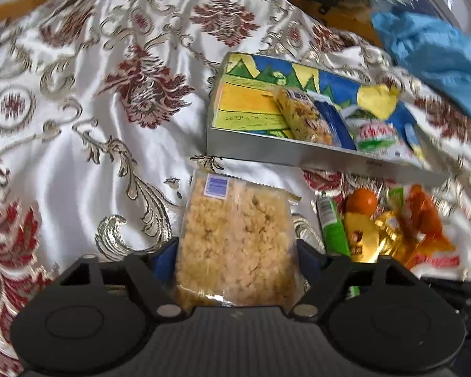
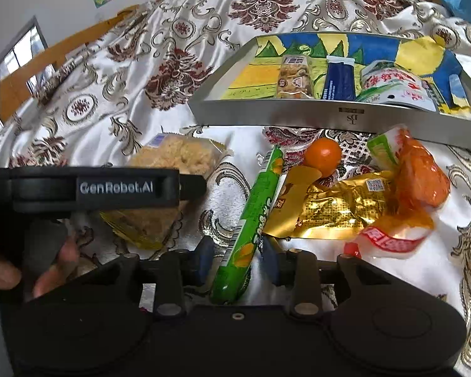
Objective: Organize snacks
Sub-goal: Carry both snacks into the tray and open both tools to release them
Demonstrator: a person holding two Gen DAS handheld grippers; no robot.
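A clear packet of puffed rice cake [image 1: 235, 238] lies on the cloth just in front of the silver tray [image 1: 282, 152]. My left gripper [image 1: 235, 256] is shut on its near end, a blue pad against each side. My right gripper [image 2: 238, 260] is open around a green stick packet [image 2: 257, 207] that lies on the cloth, with a small gap at each pad. In the tray [image 2: 298, 114] lie a nut bar [image 2: 295, 78], a dark blue packet [image 2: 339, 78] and a white-and-green packet [image 2: 395, 86].
Right of the green stick lie a small orange [image 2: 322, 154], a gold packet [image 2: 329, 210] and an orange packet [image 2: 420, 176]. The left gripper's black body [image 2: 116, 187] and a hand [image 2: 3, 275] fill the left side. A blue cloth [image 1: 439, 53] lies beyond the tray. Patterned satin [image 1: 94, 110] spreads left.
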